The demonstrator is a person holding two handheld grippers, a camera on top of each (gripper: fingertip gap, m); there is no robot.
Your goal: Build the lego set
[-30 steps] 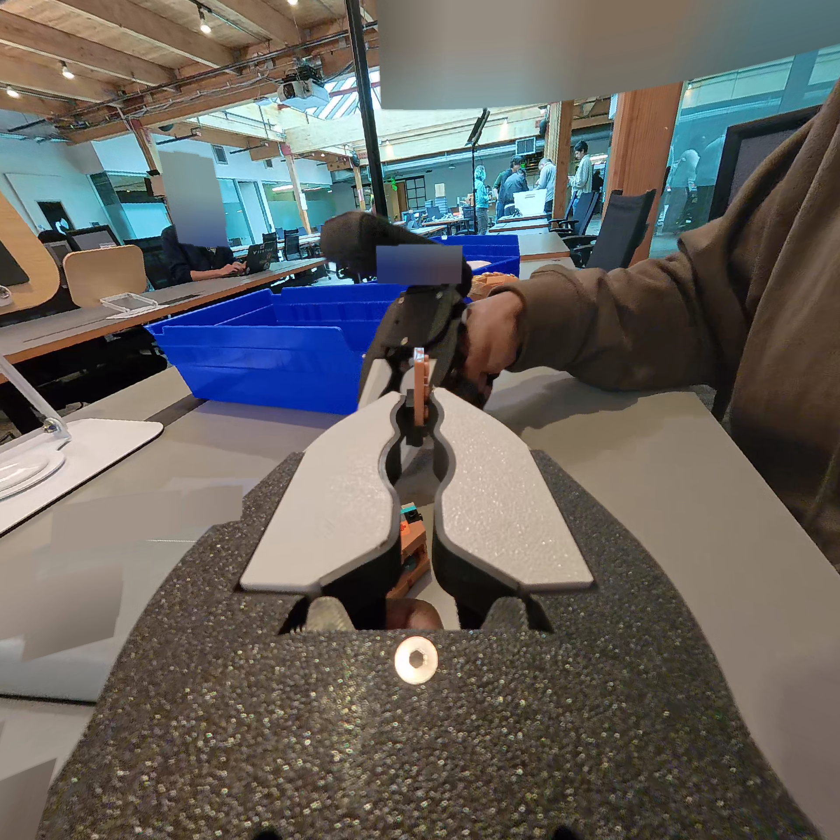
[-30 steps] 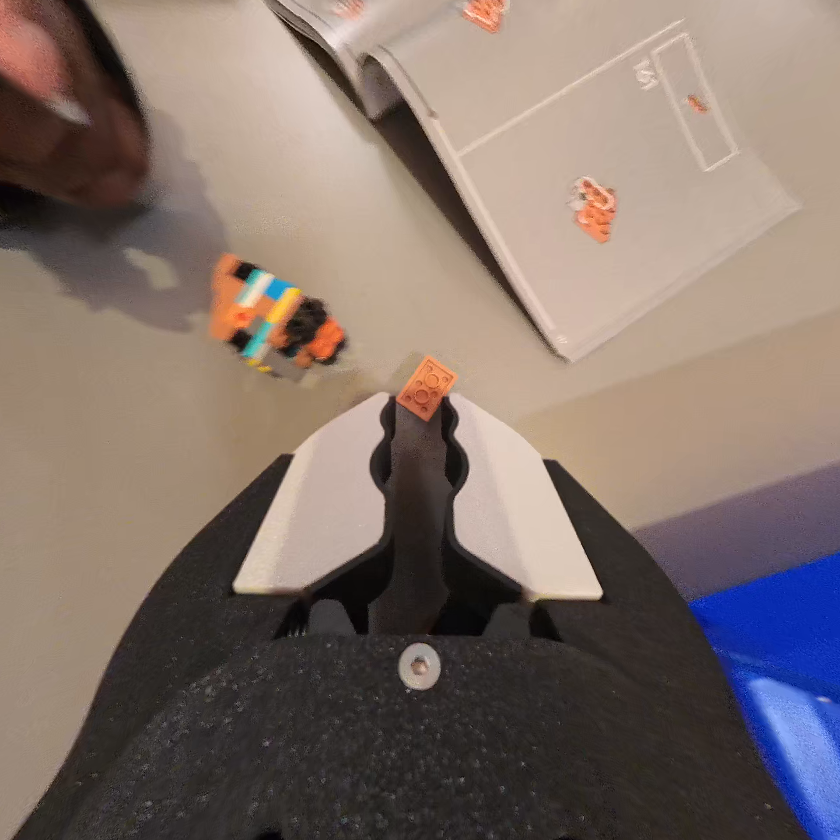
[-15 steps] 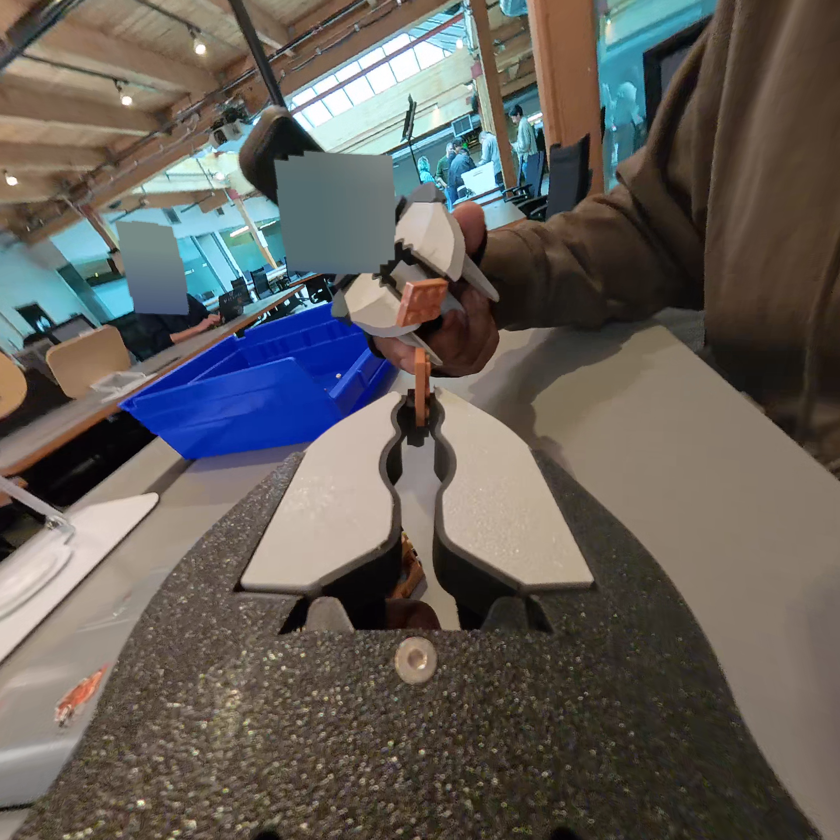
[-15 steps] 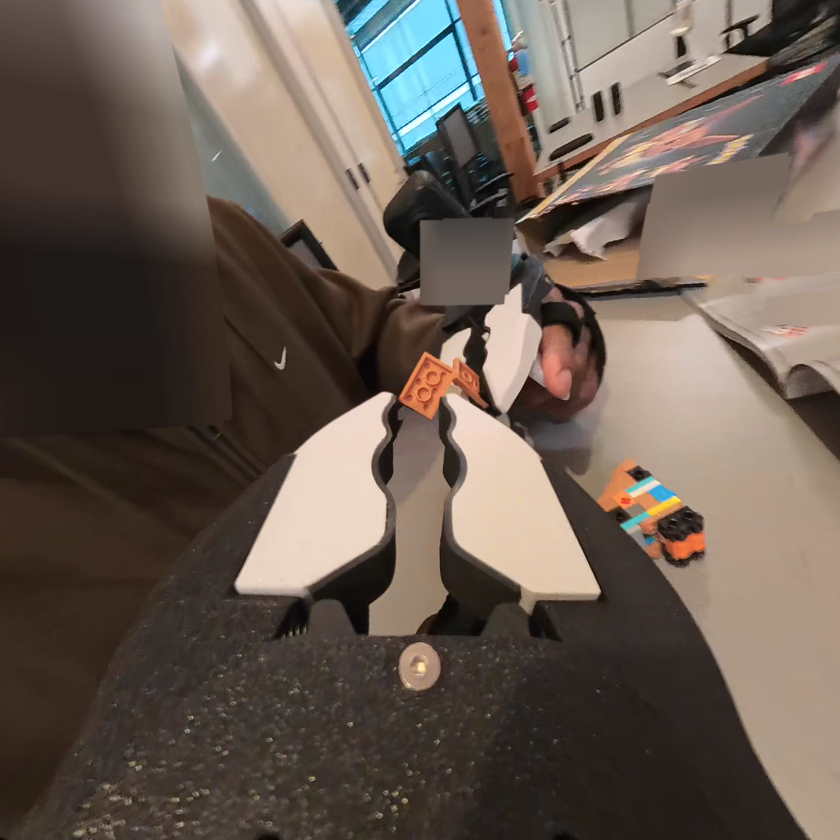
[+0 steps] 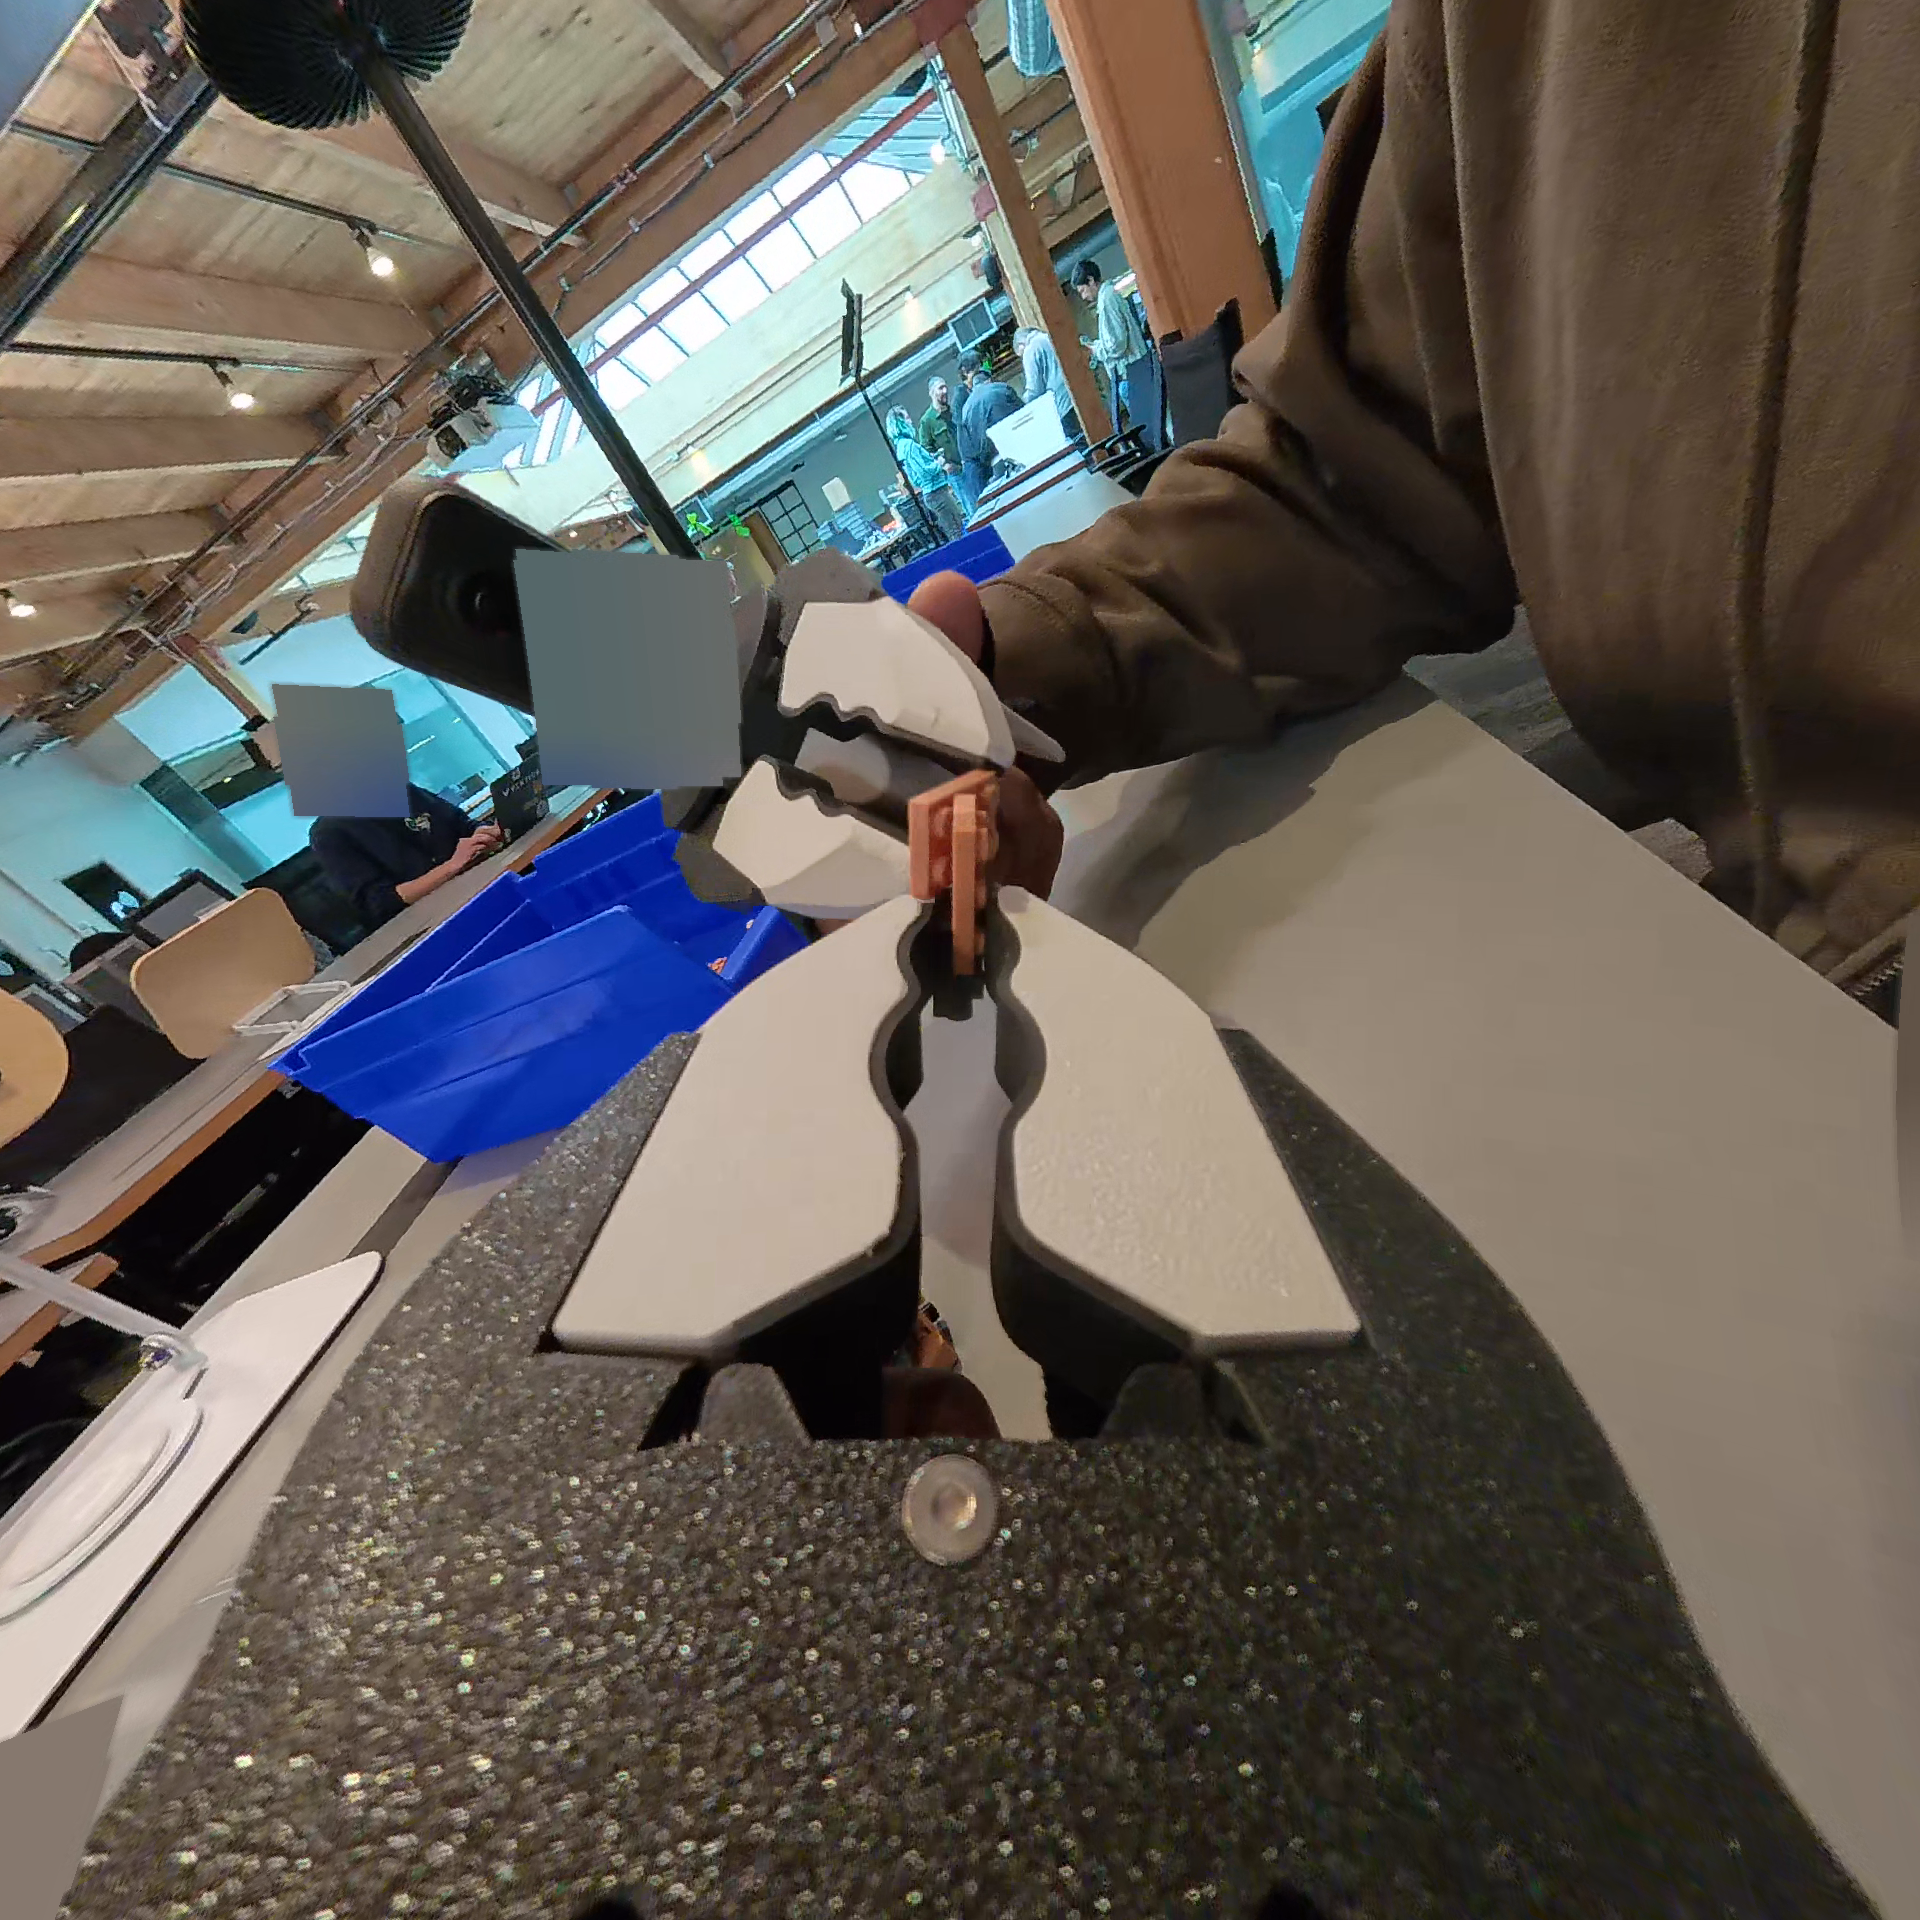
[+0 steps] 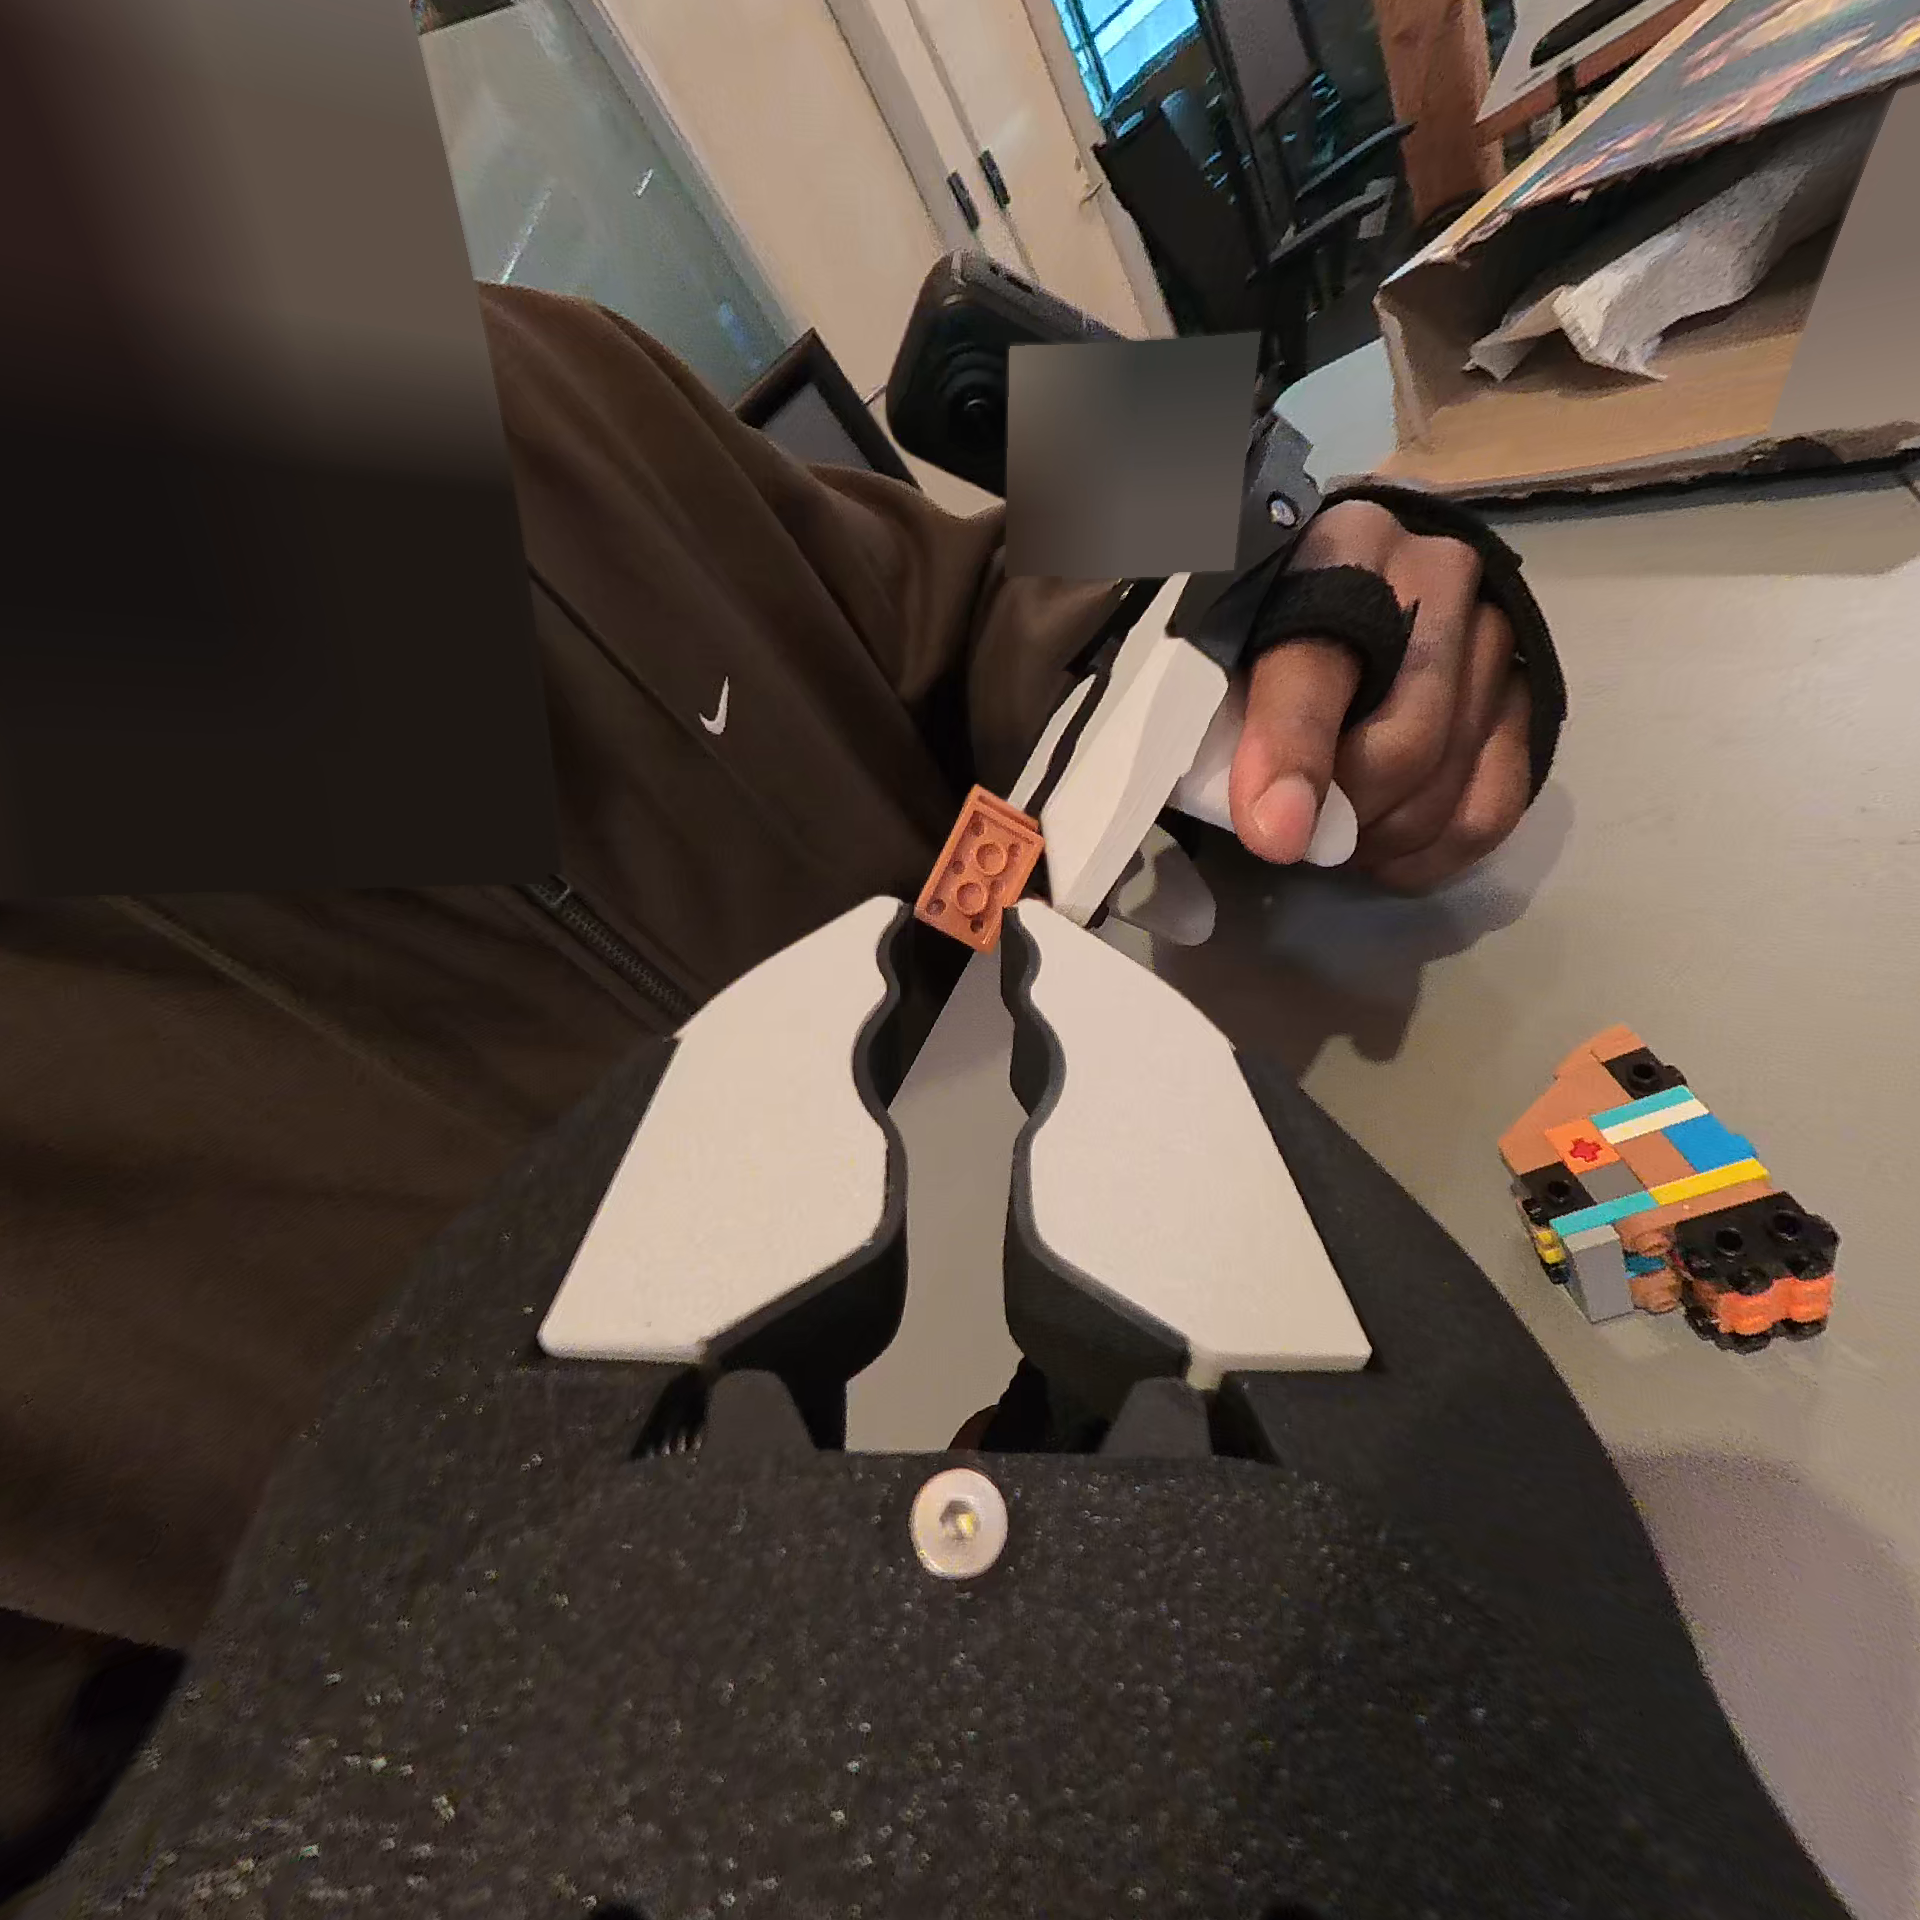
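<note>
My left gripper [image 5: 961,914] is shut on a small orange plate [image 5: 974,914], held edge-on above the grey table [image 5: 1455,1039]. My right gripper [image 6: 956,909] is shut on a second orange plate [image 6: 977,868], its underside facing the camera. In the left wrist view the right gripper's fingers [image 5: 883,675] hold this plate [image 5: 935,842] flat against the left one. In the right wrist view the left gripper's fingers [image 6: 1132,748] sit just behind the plate, and the left plate is hidden. A multicoloured lego build [image 6: 1662,1184] lies on the table to the right.
Blue bins [image 5: 499,997] stand at the back left of the table, and a white flat stand [image 5: 156,1382] lies at the left edge. An opened cardboard box [image 6: 1621,312] sits at the far right. My brown sleeves and torso are close behind the grippers. The grippers are tip to tip, or close to it.
The right gripper swung up from facing the table and manual to face the left one. The two grippers closed the gap, and the two orange plates now touch.
</note>
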